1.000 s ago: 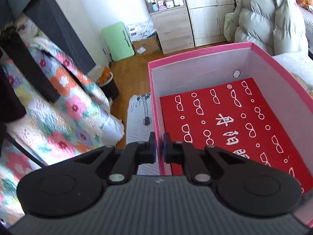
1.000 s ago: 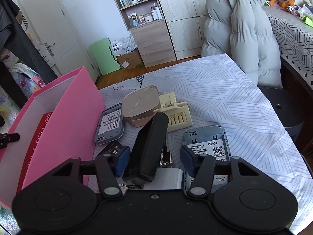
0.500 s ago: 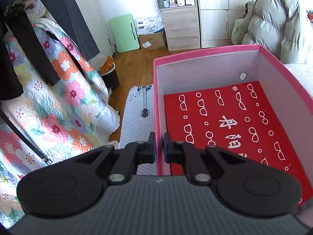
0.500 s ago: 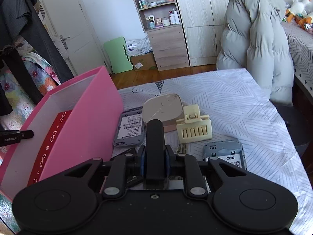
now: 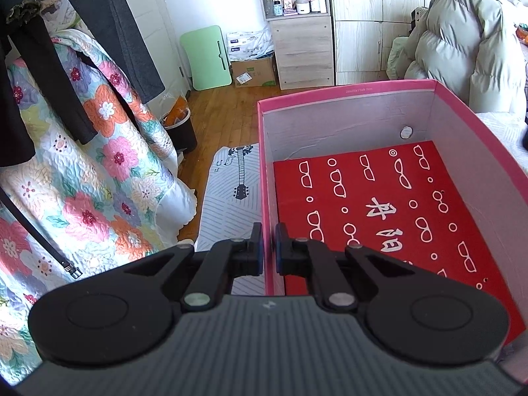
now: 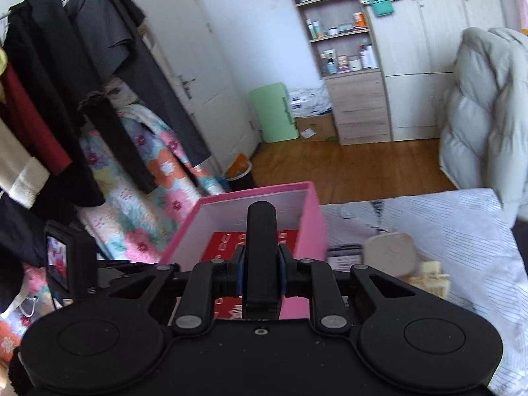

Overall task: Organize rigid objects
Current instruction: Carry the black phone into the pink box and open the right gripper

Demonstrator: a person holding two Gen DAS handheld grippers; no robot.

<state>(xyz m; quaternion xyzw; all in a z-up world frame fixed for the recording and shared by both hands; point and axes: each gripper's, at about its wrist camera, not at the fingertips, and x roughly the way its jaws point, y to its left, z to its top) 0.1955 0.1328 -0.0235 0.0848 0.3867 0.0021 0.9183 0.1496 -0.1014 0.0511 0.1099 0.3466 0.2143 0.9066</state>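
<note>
A pink box (image 5: 346, 87) with white inner walls and a red lining printed with white glasses (image 5: 379, 204) stands open on the bed. My left gripper (image 5: 268, 247) is shut on the box's near left wall, one finger inside and one outside. In the right wrist view my right gripper (image 6: 261, 264) is shut on a long black bar-shaped object (image 6: 261, 231), held in the air with its tip in front of the pink box (image 6: 310, 224). On the bedspread to the right lie a beige rounded case (image 6: 389, 250), a cream hair claw clip (image 6: 432, 277) and a grey device (image 6: 346, 257).
A floral quilt (image 5: 99, 165) and dark hanging clothes (image 5: 109, 33) are close on the left. A grey puffer coat (image 6: 485, 115) sits at the right by the striped bedspread (image 6: 445, 224). Wooden floor, a bin (image 5: 180, 128) and a shelf unit lie beyond.
My right gripper closed on the black object, lifted it off the bed and swung left toward the pink box. My left gripper kept its hold on the box wall.
</note>
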